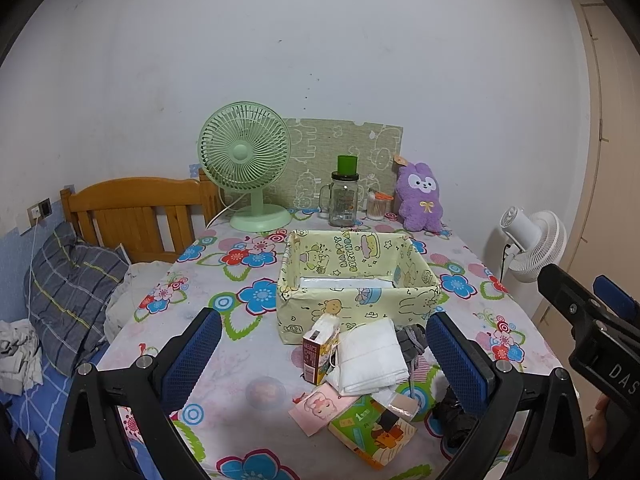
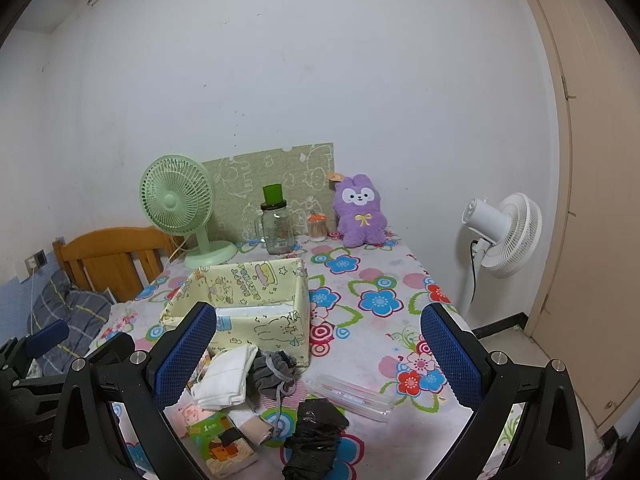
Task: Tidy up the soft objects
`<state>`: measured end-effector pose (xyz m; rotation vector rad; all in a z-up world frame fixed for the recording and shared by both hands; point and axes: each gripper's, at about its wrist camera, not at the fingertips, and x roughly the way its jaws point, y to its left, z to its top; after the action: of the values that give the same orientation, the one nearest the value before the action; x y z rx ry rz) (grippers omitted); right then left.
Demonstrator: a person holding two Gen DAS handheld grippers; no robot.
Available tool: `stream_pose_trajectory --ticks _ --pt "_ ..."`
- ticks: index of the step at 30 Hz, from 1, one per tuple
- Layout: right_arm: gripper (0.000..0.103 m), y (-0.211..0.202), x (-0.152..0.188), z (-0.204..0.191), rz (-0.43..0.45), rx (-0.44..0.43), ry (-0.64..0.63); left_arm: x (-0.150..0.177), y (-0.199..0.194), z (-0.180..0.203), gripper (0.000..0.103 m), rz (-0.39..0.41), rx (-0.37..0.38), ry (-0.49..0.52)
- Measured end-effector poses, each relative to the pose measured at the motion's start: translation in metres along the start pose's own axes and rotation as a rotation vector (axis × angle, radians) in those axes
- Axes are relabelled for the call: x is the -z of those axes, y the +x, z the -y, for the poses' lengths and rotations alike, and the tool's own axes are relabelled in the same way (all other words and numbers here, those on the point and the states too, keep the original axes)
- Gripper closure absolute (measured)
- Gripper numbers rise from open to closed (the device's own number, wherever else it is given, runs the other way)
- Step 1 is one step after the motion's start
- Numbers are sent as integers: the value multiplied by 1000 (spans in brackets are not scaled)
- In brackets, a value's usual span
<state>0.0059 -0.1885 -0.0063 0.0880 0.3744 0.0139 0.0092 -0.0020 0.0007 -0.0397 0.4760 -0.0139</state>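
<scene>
Both grippers hover above the near end of the floral table (image 1: pixel 240 360), empty. Left gripper (image 1: pixel 324 354) jaws spread wide, nothing between the blue pads. Right gripper (image 2: pixel 316 354) also wide apart, nothing held.

Landmark: yellow fabric box (image 1: pixel 356 280) with cartoon print, mid-table, open top, a white flat item lying inside on its floor.

Soft things sit in a pile just in front of the box's near wall: folded white cloth (image 1: pixel 370 354) touching the box front, grey drawstring pouch (image 2: pixel 274 372) right of the cloth against the box corner, black crumpled fabric (image 2: pixel 316 436) nearer the camera than the pouch, beige folded piece (image 2: pixel 254 424) in front of the white cloth. Mixed in: small brown carton (image 1: pixel 314 354) standing tilted left of the cloth, pink card (image 1: pixel 320 408) and a colourful booklet (image 1: pixel 372 436) further forward of the box, clear plastic case (image 2: pixel 352 396) forward-right of the box.

Behind the box: green desk fan (image 1: pixel 246 160), glass jar (image 1: pixel 344 200) with a green cap, purple plush (image 1: pixel 420 196) by the wall. A white floor fan (image 2: pixel 504 236) stands right of the box, off the table.
</scene>
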Motion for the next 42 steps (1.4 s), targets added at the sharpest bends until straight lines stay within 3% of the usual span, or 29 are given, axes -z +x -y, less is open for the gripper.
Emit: stream_pose_trajectory --ticks 42 --pt "4 3 6 -1 -17 -14 3 12 7 7 4 -4 -3 -23"
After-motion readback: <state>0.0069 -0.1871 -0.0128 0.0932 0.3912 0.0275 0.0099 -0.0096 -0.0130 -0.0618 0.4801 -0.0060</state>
